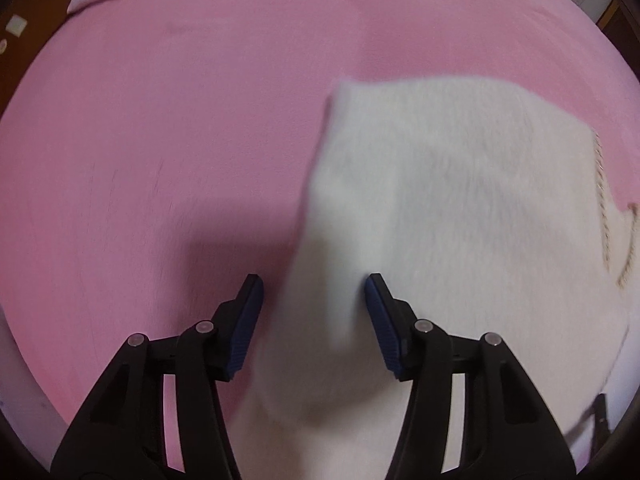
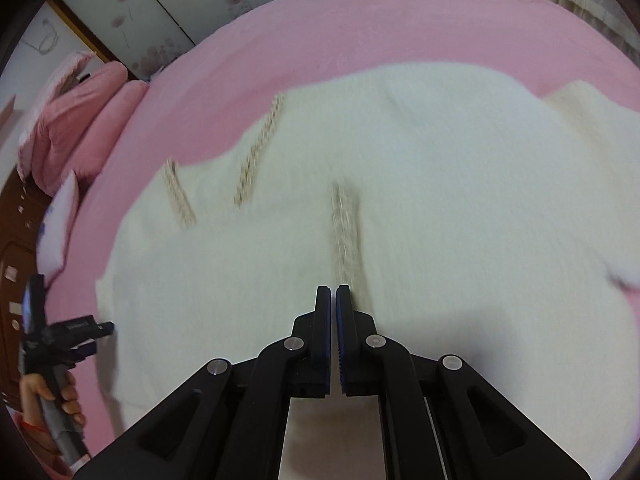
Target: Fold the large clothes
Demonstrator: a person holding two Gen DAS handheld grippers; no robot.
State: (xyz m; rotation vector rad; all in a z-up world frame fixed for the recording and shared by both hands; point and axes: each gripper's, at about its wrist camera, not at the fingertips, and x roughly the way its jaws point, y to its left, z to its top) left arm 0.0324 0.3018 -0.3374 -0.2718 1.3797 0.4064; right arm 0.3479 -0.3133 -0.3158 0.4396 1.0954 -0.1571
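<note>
Jaws of the left gripper (image 1: 314, 286) stand apart over a sweater (image 1: 460, 200) edge, pads clear of the knit, while the right gripper (image 2: 333, 292) is closed on nothing above the braid trim (image 2: 346, 232). Sweater lies spread on a pink bed (image 2: 400, 20). A clean fold likely needs the left jaws to pinch the edge squarely before lifting.

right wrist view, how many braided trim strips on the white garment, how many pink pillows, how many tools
Braided trim strips: 3
Pink pillows: 2
Tools: 2, right tool and left tool
White garment: 1
Total: 8
</note>
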